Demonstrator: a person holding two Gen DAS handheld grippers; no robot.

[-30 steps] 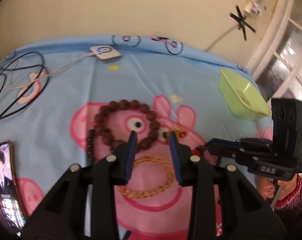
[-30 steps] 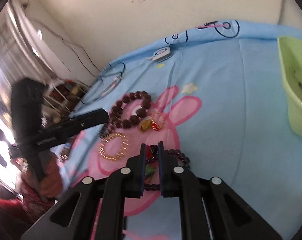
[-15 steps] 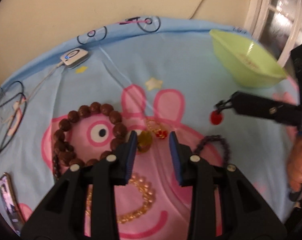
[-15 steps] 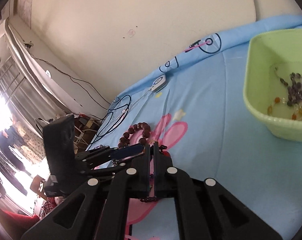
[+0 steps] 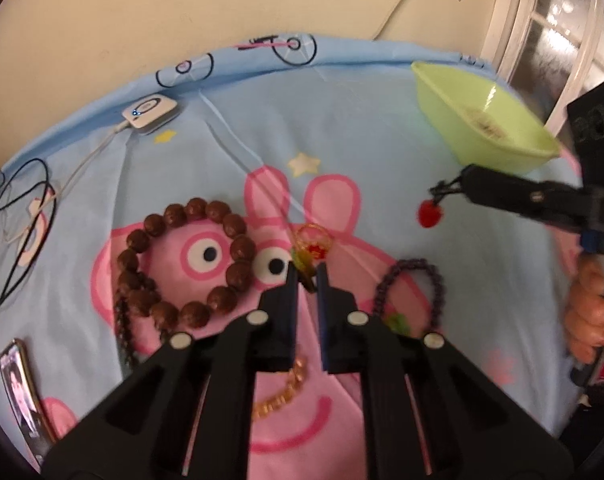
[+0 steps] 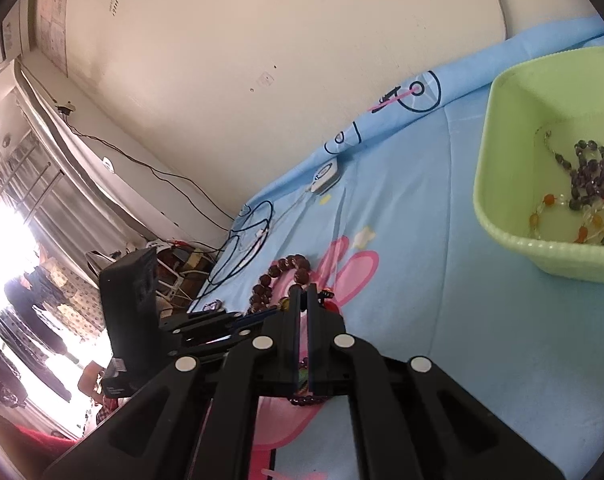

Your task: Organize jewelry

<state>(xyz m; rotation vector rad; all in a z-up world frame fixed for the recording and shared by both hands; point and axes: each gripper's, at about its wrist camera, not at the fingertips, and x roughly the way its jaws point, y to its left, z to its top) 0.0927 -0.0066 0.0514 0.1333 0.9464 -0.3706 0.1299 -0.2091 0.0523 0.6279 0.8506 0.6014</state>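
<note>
On the blue cartoon bedsheet lie a brown wooden bead bracelet (image 5: 189,264), a gold chain (image 5: 281,396), a purple bead bracelet (image 5: 414,284) and a red-and-gold ring (image 5: 316,242). My left gripper (image 5: 306,276) points down at the sheet, its jaws closing, with a small green ring (image 5: 302,264) pinched between the tips. My right gripper (image 6: 304,292) is shut on the black cord of a red charm (image 5: 430,214), which hangs above the sheet short of the green basin (image 6: 502,232). The basin holds purple and orange beads (image 6: 590,176).
A phone (image 5: 19,392) lies at the sheet's left edge. A white charger (image 5: 149,114) and black cables (image 5: 13,220) sit at the far left, by the wall. A hand (image 5: 590,312) holds the right gripper's handle. A window stands behind the basin.
The left gripper's jaws have narrowed from wide apart onto the green ring. The right gripper carried the red charm up off the sheet and nearer the basin.
</note>
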